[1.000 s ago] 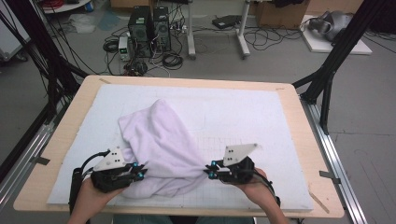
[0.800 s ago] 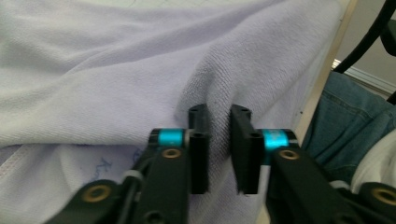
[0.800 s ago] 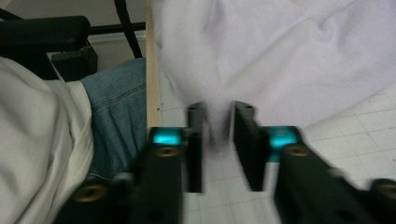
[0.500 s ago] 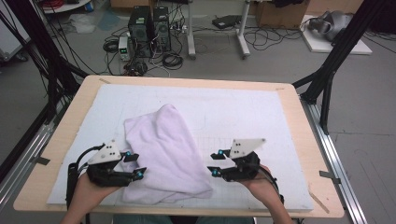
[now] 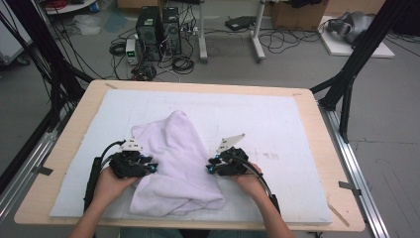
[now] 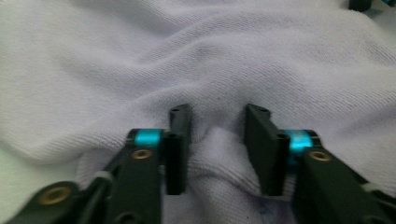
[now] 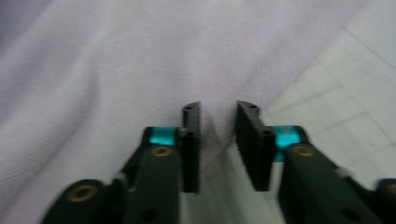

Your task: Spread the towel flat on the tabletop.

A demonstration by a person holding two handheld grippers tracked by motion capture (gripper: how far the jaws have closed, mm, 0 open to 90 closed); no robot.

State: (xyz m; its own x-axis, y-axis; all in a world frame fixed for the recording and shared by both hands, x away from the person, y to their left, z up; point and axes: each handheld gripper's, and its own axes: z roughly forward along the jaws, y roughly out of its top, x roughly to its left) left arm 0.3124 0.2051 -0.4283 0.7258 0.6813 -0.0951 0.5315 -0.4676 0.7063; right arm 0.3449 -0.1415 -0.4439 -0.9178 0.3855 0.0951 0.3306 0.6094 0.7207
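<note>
Folding looks barely under way, as far as these views let me judge: the lilac towel point(image 5: 176, 166) lies in a loose, rumpled heap on the white mat point(image 5: 277, 129) that covers the bench point(image 5: 317, 114), with one rounded lobe humped up toward the far side and a rolled, doubled-over edge nearest the person, so no flat, squared fold is made yet and the whole job of spreading it and bringing edges together is left. It sits a little left of the bench's middle, between the two hands. Its long axis runs from the near edge away toward the far edge, leaning slightly to the left at the near end, and the narrower, rounded end points away from the person. The left tongs point(image 6: 217, 140) have just been closing; their jaws stand apart with a raised ridge of the cloth between them, not yet pinched as far as I can see. The right tongs point(image 7: 217, 140) have likewise just been closing at the towel's right border, where cloth meets mat, jaws parted, with a thin fold of the edge between them and no firm grip visible.
</note>
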